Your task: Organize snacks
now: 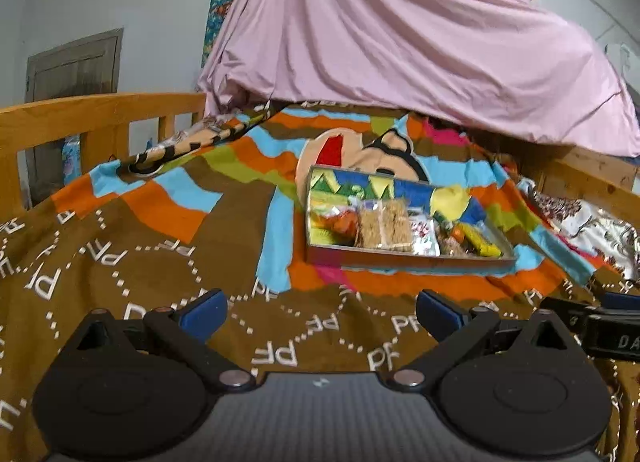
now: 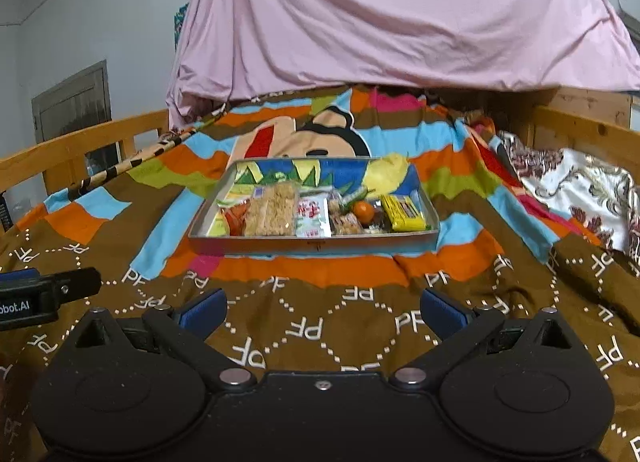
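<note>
**Inspector:** Position of the goods?

**Assistant:** All the snacks sit in one shallow metal tray (image 2: 312, 240) on the bed (image 2: 360, 326), on a patterned blanket (image 2: 100, 214). The tray lies ahead of both claws and well apart from them. The left claw (image 1: 322, 312) is spread and empty; the right claw (image 2: 322, 310) is likewise spread, holding nothing.

**Inspector:** Contents?

**Assistant:** Crowded toward the near wall: clear-wrapped grain bars (image 2: 272, 210), a white packet with red print (image 2: 313, 218), a small orange round item (image 2: 364, 211), a yellow wrapped bar (image 2: 402, 213) and smaller mixed packets (image 2: 348, 224) I cannot identify. The far half of the tray is bare.

**Inspector:** Handling assessment?

**Assistant:** My judgement: everything is light. The film wrappers look slick and crinkly, so pinch across a packet's sealed edge or narrow side. The grain bars would likely crumble under hard pressure; grip gently at mid-length. The round item may roll. The soft bedding could let the tray tip if pressed.
</note>
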The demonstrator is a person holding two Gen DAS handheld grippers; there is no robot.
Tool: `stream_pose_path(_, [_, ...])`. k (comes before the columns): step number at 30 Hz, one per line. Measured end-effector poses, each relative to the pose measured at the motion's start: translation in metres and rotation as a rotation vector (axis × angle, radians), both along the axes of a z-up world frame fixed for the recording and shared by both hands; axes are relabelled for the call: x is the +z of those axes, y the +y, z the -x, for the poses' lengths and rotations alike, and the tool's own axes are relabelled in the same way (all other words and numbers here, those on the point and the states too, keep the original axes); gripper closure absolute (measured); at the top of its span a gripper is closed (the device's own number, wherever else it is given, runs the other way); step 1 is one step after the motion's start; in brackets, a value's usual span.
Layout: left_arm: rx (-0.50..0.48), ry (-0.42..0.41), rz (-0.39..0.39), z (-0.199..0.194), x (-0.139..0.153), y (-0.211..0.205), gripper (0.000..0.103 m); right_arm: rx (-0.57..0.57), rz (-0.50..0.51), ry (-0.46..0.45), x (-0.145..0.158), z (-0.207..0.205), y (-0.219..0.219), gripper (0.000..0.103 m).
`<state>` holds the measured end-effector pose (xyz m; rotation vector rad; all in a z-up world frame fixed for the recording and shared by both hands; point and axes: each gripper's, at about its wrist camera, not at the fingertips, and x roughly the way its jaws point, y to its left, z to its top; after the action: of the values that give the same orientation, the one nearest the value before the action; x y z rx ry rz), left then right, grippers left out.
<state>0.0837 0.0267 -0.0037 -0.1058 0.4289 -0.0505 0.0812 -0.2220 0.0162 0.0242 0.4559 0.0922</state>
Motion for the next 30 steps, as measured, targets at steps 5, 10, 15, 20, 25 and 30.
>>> stream_pose_path(5, [-0.018,-0.016,-0.035,-0.001,-0.004,-0.004,0.000,-0.009,0.011,-0.035,-0.001,-0.002,0.010,0.001])
stream_pose_path(10, [-0.019,-0.022,-0.032,-0.001,-0.005,-0.004,0.000,-0.008,0.020,-0.054,-0.004,-0.004,0.020,0.001])
stream_pose_path(15, [-0.003,-0.022,-0.036,-0.002,-0.005,-0.001,0.000,-0.017,0.018,-0.044,-0.006,-0.007,0.020,0.001])
stream_pose_path(20, [0.018,-0.011,-0.048,-0.004,-0.006,0.004,0.000,-0.043,0.011,-0.018,-0.010,-0.011,0.016,0.001])
stream_pose_path(25, [0.037,0.000,-0.046,-0.007,-0.008,0.007,0.000,-0.044,0.001,-0.008,-0.013,-0.012,0.013,0.001])
stream_pose_path(30, [0.032,0.005,-0.052,-0.007,-0.010,0.006,0.000,-0.039,0.000,-0.014,-0.012,-0.012,0.013,0.001])
